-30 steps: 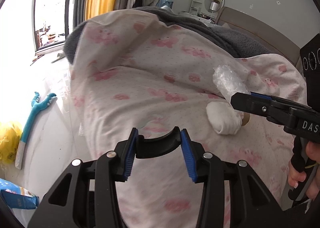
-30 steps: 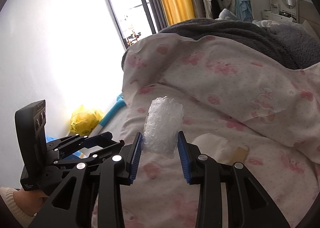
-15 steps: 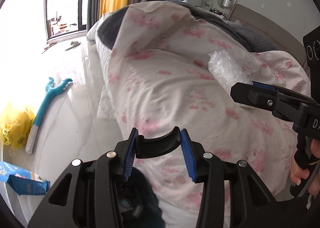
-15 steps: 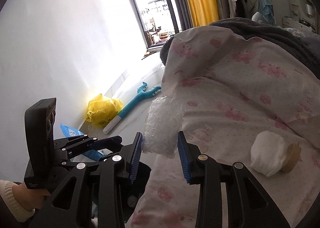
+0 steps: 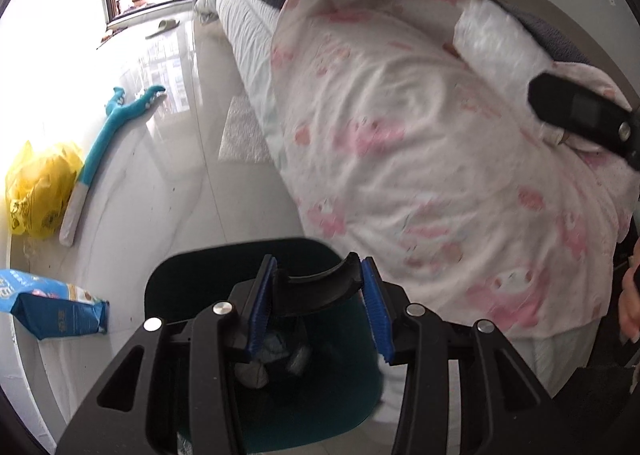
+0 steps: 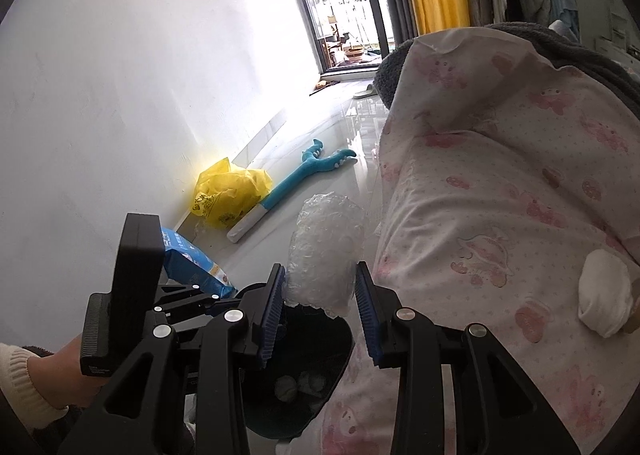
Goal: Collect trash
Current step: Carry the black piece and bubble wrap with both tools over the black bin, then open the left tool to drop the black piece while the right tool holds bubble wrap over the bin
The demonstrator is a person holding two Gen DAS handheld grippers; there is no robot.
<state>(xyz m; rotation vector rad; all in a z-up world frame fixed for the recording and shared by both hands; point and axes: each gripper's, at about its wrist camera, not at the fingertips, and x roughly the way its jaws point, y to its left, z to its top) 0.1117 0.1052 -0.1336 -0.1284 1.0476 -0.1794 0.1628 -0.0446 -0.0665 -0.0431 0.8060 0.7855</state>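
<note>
Both grippers have swung from the bed to the bin. Left view: left gripper [image 5: 318, 305] clamps the bin rim [image 5: 316, 283], crumpled trash [image 5: 276, 355] inside. Right view: right gripper [image 6: 320, 311] pinches the bubble wrap [image 6: 326, 251] above the bin [image 6: 304, 383]; a white wad [image 6: 606, 305] lies on the bed [image 6: 500, 183], far right.

Clear crumpled bubble wrap wad [image 6: 326, 251] stands upright, clamped between the blue fingers [image 6: 272, 311], above the dark bin's rim beside the bed. Dark teal trash bin [image 5: 328, 407] on the floor against the bed's side, open, with crumpled white scraps [image 6: 286, 388] at its bottom. White wadded tissue [image 6: 606, 297] lies on the pink-print bedcover [image 6: 500, 183].
</note>
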